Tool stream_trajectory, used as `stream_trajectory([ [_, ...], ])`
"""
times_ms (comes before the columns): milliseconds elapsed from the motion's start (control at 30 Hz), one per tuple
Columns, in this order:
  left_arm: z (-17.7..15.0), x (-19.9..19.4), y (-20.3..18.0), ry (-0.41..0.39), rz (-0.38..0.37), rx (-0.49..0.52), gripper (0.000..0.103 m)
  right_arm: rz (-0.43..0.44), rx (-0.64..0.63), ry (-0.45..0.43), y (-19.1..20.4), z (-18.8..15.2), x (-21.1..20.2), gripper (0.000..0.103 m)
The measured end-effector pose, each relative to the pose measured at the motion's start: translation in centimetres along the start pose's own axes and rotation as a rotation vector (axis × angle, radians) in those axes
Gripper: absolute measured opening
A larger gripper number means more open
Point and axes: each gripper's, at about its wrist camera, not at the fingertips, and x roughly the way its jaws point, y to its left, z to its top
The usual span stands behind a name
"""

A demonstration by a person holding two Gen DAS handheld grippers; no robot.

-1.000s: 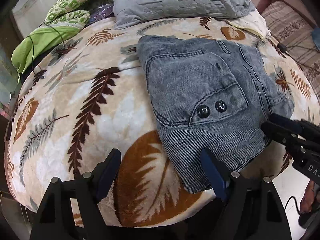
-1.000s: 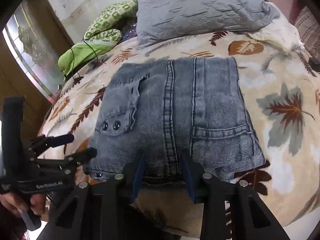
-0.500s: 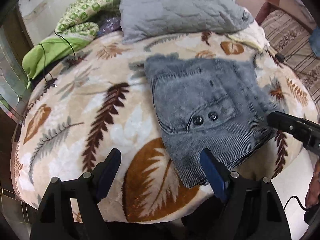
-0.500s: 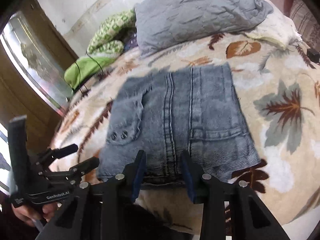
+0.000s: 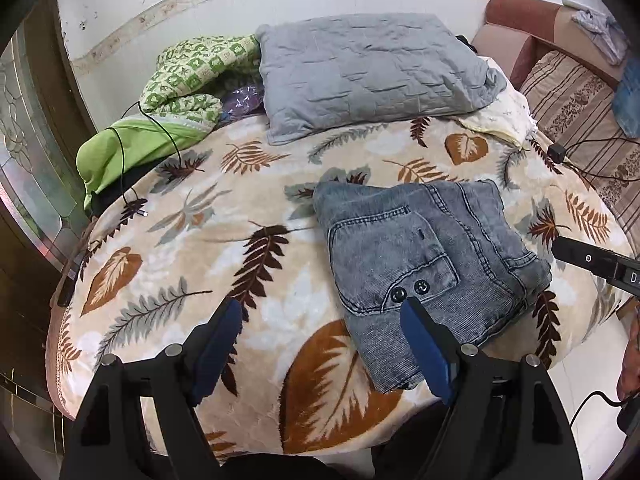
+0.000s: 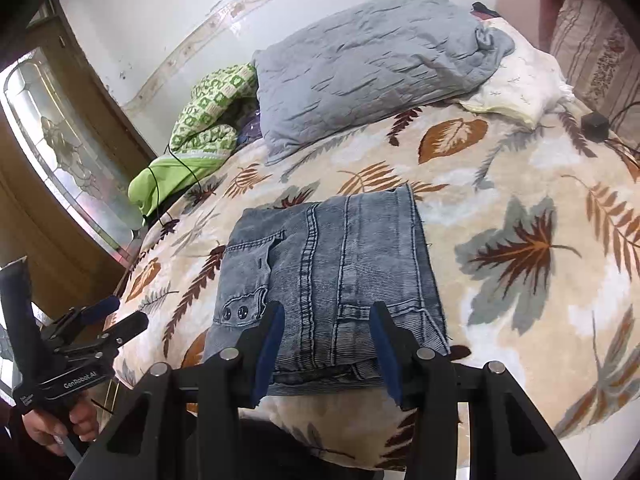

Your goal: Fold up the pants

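Observation:
The grey denim pants (image 5: pixel 424 256) lie folded into a compact rectangle on the leaf-print blanket (image 5: pixel 200 248), near the bed's front edge; they also show in the right wrist view (image 6: pixel 332 276). My left gripper (image 5: pixel 320 344) is open and empty, held above the bed's edge to the left of the pants. My right gripper (image 6: pixel 326 344) is open and empty, above the near edge of the pants without touching them. The left gripper also shows in the right wrist view (image 6: pixel 116 316), off the bed's left side.
A grey pillow (image 5: pixel 368 72) lies at the head of the bed. Green patterned bedding (image 5: pixel 180 88) with a black cable is bunched at the back left. A cream cloth (image 5: pixel 500 112) and a black charger (image 5: pixel 556 152) lie at the right. A striped sofa (image 5: pixel 580 100) stands beyond.
Both grippers have pulled back and up from the bed. The pants look smaller and farther away. The pants have not moved.

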Motion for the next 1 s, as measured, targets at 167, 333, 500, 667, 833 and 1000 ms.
stream_trajectory([
  [167,0.1,-0.1,-0.2,0.003,0.008,0.003,0.082,0.008,0.016,0.001,-0.4,0.0,-0.1,0.048],
  [333,0.1,0.6,-0.1,0.024,0.010,-0.001,0.082,0.015,0.010,0.000,-0.3,-0.1,0.0,0.048],
  [500,0.1,1.5,-0.1,0.045,0.007,-0.008,0.082,0.021,0.033,0.000,-0.7,-0.2,0.0,0.048],
  [667,0.2,2.1,-0.3,0.055,0.007,-0.003,0.082,0.021,0.053,0.003,-1.5,-0.1,0.2,0.048],
  [833,0.3,2.7,-0.2,0.065,0.010,-0.004,0.082,0.023,0.056,0.015,-1.9,0.1,0.9,0.049],
  [1000,0.3,3.2,0.0,0.079,0.014,-0.014,0.082,0.022,0.053,0.022,-1.9,0.2,1.2,0.049],
])
